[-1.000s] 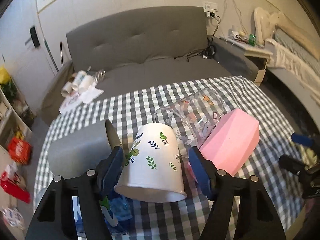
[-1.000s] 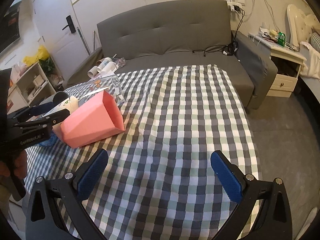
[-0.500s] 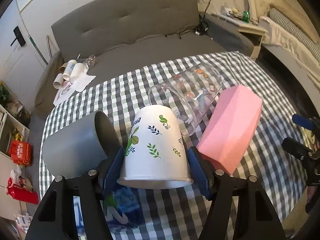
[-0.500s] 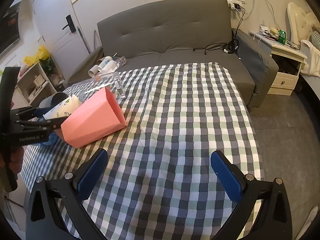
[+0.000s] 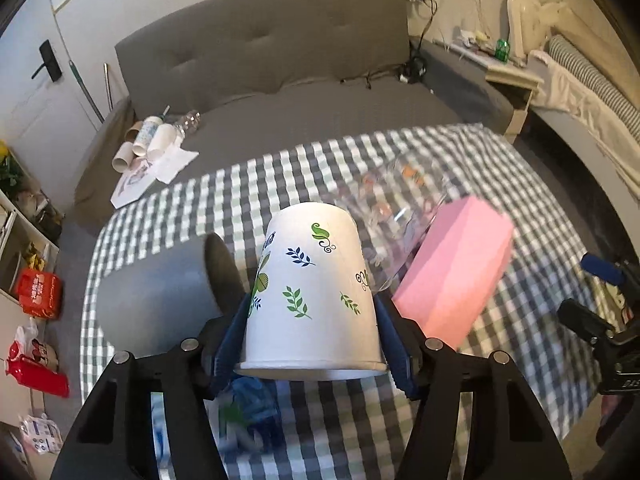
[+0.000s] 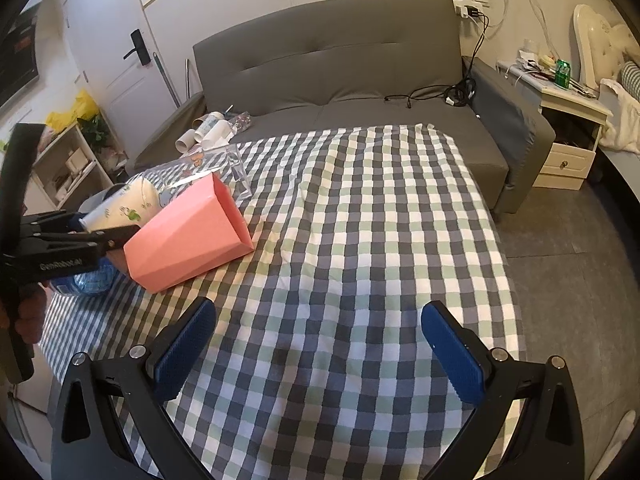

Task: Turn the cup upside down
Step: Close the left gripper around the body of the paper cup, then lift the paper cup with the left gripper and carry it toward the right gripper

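A white paper cup with leaf prints (image 5: pixel 314 296) sits between the blue pads of my left gripper (image 5: pixel 312 336), which is shut on it. The cup's base points away from the camera and its rim faces me, lifted above the checked cloth. In the right wrist view the cup (image 6: pixel 120 208) shows at far left, held by the left gripper (image 6: pixel 80 240). My right gripper (image 6: pixel 316 352) is open and empty over the checked tablecloth (image 6: pixel 360 240).
A pink cup (image 5: pixel 452 268) lies on its side right of the white cup, a clear printed cup (image 5: pixel 396 208) behind it, and a grey cup (image 5: pixel 160 292) lies at the left. A blue wrapper (image 5: pixel 248 412) lies below. A grey sofa (image 6: pixel 340 72) stands behind the table.
My left gripper has lifted and tilted the white cup, so its base points further up and away. The right gripper has hardly moved.
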Demonstrator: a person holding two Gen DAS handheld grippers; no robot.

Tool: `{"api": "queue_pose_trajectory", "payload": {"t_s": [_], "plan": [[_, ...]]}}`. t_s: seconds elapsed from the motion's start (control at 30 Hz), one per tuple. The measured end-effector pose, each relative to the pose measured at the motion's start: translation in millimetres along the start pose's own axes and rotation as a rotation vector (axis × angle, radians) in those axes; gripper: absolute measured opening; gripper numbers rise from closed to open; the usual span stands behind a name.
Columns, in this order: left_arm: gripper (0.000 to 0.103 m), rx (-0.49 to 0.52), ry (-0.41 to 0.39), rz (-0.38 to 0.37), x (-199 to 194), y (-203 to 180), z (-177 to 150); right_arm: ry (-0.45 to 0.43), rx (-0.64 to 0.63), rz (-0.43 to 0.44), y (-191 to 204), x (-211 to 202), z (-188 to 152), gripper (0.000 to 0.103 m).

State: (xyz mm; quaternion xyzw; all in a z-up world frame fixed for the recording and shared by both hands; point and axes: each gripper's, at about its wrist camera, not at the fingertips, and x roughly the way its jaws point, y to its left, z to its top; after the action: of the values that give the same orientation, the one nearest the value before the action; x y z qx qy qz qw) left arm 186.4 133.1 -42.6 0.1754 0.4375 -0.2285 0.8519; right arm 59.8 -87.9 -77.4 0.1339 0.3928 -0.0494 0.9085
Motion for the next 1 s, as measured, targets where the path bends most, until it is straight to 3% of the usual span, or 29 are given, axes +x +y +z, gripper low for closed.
{"api": "queue_pose_trajectory", "payload": {"t_s": [0.2,0.4,0.7,1.0], "plan": [[0.063,-0.034,-0.051,-0.001,-44.9,-3.4,-3.0,-0.042,0.000,0.000,4.3,-25.3,7.1,0.103],[0.063,-0.059,-0.046,-0.010,-76.3,-26.6,-30.9,-0.084,-0.015,-0.007,11.6,-59.8,7.8,0.103],[0.063,-0.168,0.043,-0.058,-60.5,-57.8,-77.6,-0.083,-0.082,-0.053,29.4,-92.8,-6.2,0.103],[0.064,-0.176,0.037,0.001,-39.5,-80.0,-86.4,-0.014,-0.108,-0.078,33.0,-76.8,-21.4,0.103]]}}
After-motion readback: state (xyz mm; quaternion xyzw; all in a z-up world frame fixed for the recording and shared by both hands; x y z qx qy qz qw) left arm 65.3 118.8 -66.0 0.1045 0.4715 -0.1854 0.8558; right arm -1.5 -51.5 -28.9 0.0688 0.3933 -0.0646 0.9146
